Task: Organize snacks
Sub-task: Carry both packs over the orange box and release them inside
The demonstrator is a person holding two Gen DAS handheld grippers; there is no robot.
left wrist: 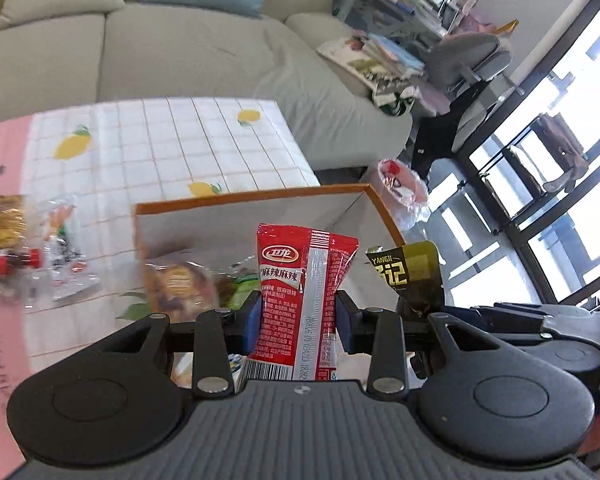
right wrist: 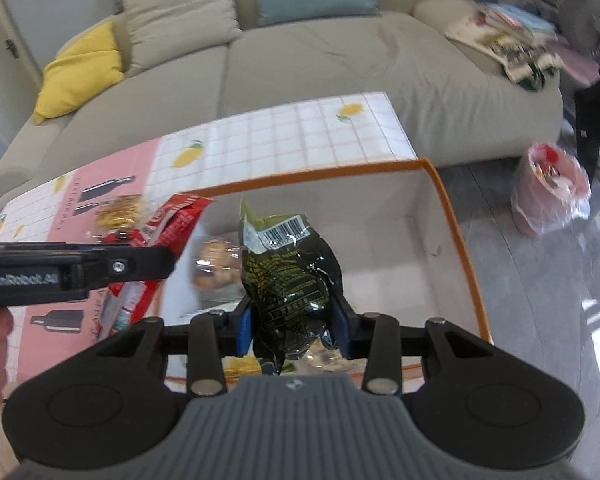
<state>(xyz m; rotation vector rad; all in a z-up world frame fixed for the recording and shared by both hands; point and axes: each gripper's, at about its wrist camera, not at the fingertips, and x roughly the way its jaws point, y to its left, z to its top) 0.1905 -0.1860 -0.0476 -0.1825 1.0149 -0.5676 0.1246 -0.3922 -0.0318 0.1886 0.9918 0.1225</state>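
My left gripper (left wrist: 298,320) is shut on a red snack packet (left wrist: 300,280) with a white seam, held upright over the white box with an orange rim (left wrist: 252,198). My right gripper (right wrist: 294,324) is shut on a dark green snack pouch (right wrist: 288,276) with a barcode, held above the same box (right wrist: 456,216). The pouch also shows in the left wrist view (left wrist: 410,270) to the right of the red packet. The red packet shows in the right wrist view (right wrist: 172,224) at the left. Wrapped snacks (left wrist: 180,284) lie inside the box.
More snacks (left wrist: 20,240), among them a small cola-bottle candy, lie on the table's lemon-print cloth (left wrist: 180,144) left of the box. A beige sofa (right wrist: 320,60) stands behind the table. A pink bin with a plastic bag (right wrist: 552,188) stands on the floor at right.
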